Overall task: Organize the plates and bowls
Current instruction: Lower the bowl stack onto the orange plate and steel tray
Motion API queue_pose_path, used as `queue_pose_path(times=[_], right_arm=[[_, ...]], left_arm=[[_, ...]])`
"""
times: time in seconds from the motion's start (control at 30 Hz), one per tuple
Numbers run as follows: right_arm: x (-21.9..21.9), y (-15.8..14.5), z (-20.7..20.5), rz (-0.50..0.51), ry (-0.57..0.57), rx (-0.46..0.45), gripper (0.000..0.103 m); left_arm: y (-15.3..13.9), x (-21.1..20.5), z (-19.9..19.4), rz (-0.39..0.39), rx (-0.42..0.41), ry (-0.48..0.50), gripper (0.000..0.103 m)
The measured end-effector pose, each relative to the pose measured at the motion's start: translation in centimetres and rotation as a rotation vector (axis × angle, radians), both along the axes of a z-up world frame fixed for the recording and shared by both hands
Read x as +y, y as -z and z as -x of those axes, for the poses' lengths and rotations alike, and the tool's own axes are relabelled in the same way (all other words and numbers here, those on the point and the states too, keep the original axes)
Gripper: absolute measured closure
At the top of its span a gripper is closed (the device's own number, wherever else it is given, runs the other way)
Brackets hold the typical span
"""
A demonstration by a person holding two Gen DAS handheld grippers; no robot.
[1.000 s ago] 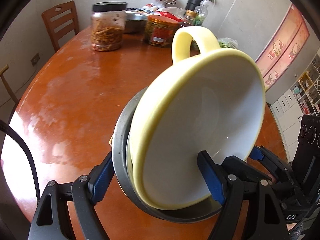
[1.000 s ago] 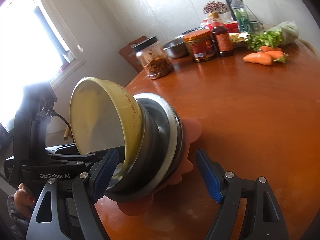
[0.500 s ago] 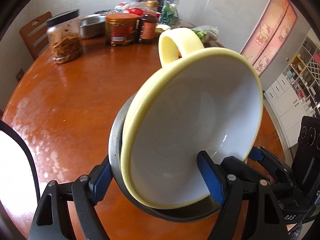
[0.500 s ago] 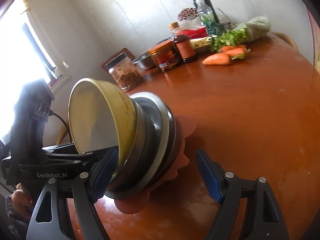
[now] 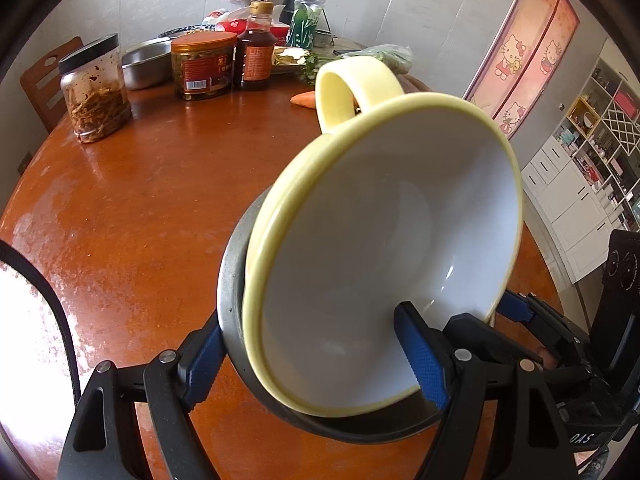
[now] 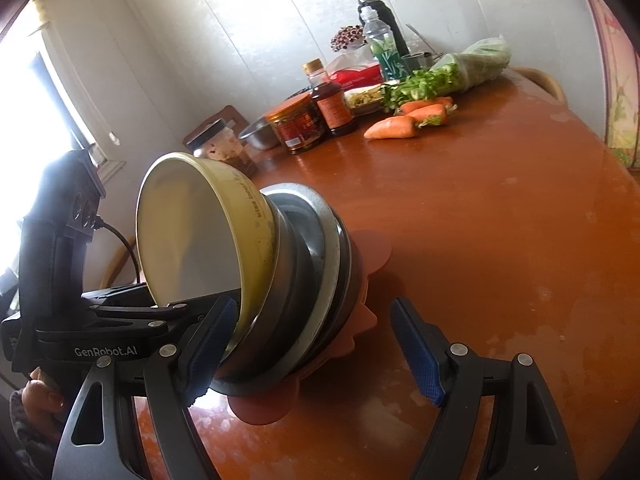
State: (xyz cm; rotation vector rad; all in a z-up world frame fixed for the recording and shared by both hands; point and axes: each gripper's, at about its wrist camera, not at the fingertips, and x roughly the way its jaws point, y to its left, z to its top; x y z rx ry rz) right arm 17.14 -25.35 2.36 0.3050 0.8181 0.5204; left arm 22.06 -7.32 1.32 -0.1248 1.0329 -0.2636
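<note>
Yellow bowl [image 5: 380, 260] with a loop handle sits nested in a stack of steel bowls [image 5: 230, 280], with an orange scalloped plate [image 6: 372, 248] under them. The whole stack is tilted steeply and fills the lower centre of both views.

**Change observed.** Over the last second the background has slid across both views. In the left wrist view the glass jar [image 5: 96, 88] has moved from upper centre to upper left. In the right wrist view the carrots [image 6: 392, 127] have moved from upper right towards centre. The stack has kept its position relative to both grippers. Judgement: the stack is being carried as one unit across the surface [image 5: 140, 208], so stacking appears finished and set-down remains.

**Hand pose.**
- The left gripper [image 5: 310, 344] points steeply downward. One finger is inside the yellow bowl and the other is outside the steel rim, so the jaws are clamped on the stack's wall.
- The right gripper [image 6: 314, 338] points down at a shallower angle, and its jaws stand wide. One finger lies against the stack's lower edge, and the other stands well apart from the plate. It is bracing, not clamping.

Contact between plate and surface cannot be determined.
</note>
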Motion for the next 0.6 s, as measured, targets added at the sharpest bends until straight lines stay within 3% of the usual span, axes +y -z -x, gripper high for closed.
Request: queue_pose_path(times=[0.6], right_arm=[[1.0,-0.9,1.7,0.076,0.045,-0.018,0.022]], left_arm=[[0.2,1.0,1.3,0.013,-0.026,-0.003,0.023]])
